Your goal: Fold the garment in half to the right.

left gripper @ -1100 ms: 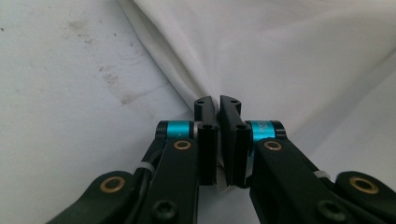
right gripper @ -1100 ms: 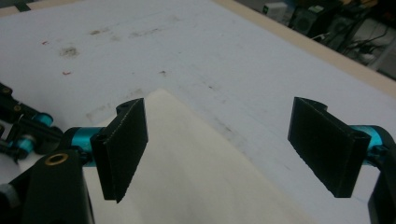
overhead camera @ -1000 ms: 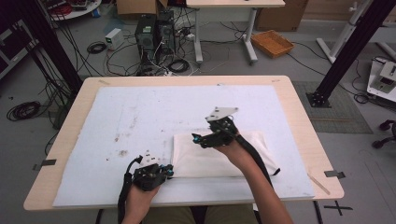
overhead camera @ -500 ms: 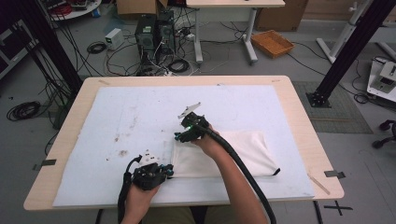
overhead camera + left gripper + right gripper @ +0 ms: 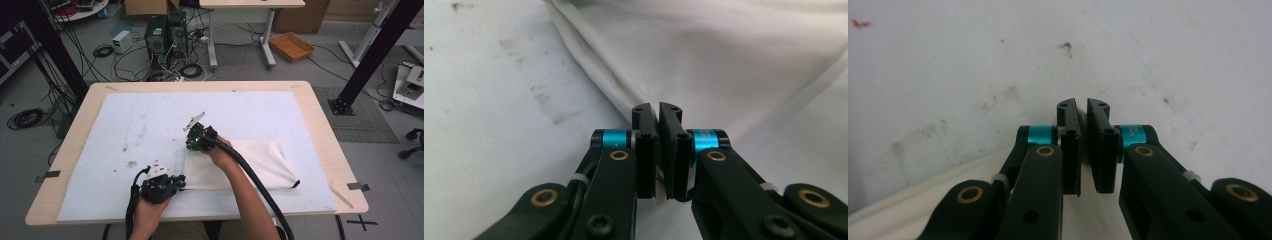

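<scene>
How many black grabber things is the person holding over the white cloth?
2. The left gripper is at the near left corner of the folded white cloth, jaws shut on it. The right gripper is at the cloth's far left corner, jaws closed.

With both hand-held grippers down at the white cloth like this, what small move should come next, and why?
Probably lift the right hand-held gripper and carry its corner toward the cloth's right side, folding it. Its jaws have just closed at the far-left corner, though whether fabric is caught between them isn't clear. The left hand-held gripper is shut on the cloth's near-left corner, anchoring it on the table.
</scene>
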